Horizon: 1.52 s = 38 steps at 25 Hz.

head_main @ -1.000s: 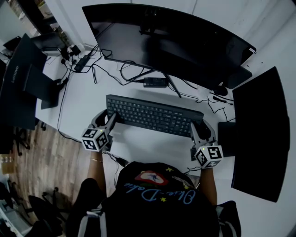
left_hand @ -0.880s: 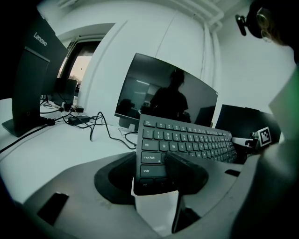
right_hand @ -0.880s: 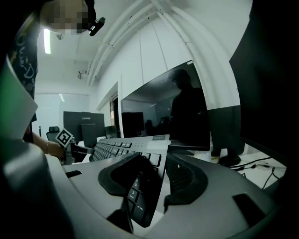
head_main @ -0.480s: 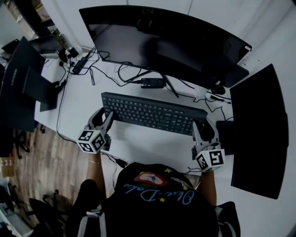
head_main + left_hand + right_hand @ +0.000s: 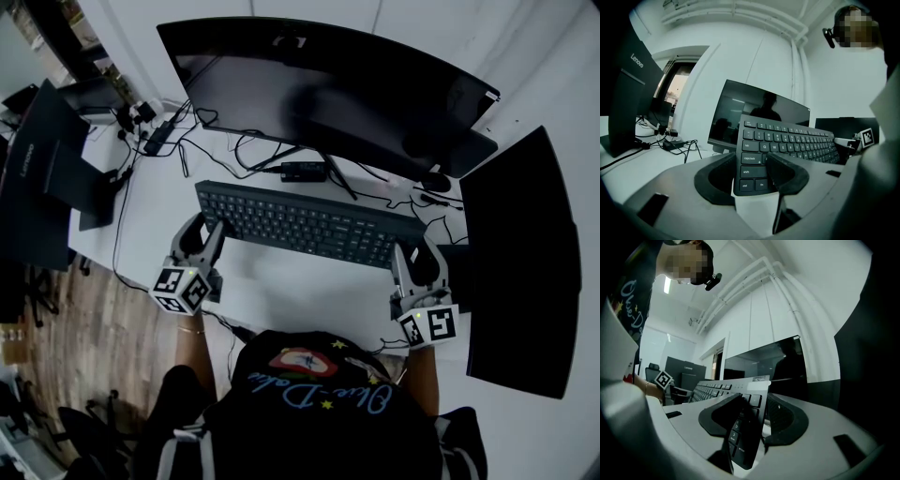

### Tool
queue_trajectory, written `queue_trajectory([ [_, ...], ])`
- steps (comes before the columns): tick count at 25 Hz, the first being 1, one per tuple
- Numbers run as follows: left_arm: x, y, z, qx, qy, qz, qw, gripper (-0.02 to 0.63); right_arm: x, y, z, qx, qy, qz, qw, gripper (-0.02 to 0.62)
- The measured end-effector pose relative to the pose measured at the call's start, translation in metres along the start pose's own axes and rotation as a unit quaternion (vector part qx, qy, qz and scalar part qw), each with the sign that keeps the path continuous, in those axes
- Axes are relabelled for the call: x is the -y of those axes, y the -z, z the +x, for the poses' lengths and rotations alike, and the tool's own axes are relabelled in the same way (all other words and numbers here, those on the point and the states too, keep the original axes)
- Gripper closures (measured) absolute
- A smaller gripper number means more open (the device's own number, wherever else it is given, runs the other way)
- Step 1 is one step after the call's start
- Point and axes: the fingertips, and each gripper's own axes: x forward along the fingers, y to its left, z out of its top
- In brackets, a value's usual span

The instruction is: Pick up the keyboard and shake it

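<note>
The word "Lenovo" is printed in white on the back of the dark monitor (image 5: 628,84) at the upper left of the left gripper view. The same word stands on a small label at the top corner of the keyboard (image 5: 309,225) in the right gripper view. On the keys near the left jaws I can read "tab", "caps lock", "shift", "ctrl" and "fn". Near the right jaws I can read "enter" and "3". The dark shirt (image 5: 328,394) at the bottom of the head view has light blue cursive writing, but I cannot read it surely. The left gripper (image 5: 754,161) is clamped on the left end of the keyboard, one jaw on the key side and one on the back. The right gripper (image 5: 757,404) is clamped in the same way on the right end. The jaws of both stand as far apart as the thickness of the keyboard. The keyboard is in the middle of the head view, held between the two grippers above the white desk (image 5: 300,291). It is just in front of the big curved monitor (image 5: 328,84). Black cables (image 5: 225,141) lie on the desk at the upper left of this view, and another dark monitor (image 5: 516,262) stands at the right edge.
</note>
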Motion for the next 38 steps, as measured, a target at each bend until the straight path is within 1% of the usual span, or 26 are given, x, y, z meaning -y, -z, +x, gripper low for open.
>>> queue_trajectory([
  [7, 0.011, -0.027, -0.001, 0.038, 0.001, 0.012, 0.9992, 0.417, 0.002, -0.023, -0.004, 0.038, 0.002, -0.012, 0.999, 0.428],
  [20, 0.02, -0.054, -0.009, 0.073, 0.004, 0.021, 0.9971, 0.417, -0.002, -0.056, -0.012, 0.083, 0.004, -0.03, 0.996, 0.428],
  [30, 0.022, -0.058, -0.011, 0.072, 0.004, 0.024, 0.9971, 0.417, -0.002, -0.057, -0.014, 0.081, 0.005, -0.021, 0.996, 0.428],
  [38, 0.016, -0.051, -0.014, 0.055, -0.001, 0.024, 0.9982, 0.417, -0.006, -0.048, -0.011, 0.069, 0.003, -0.013, 0.998, 0.428],
])
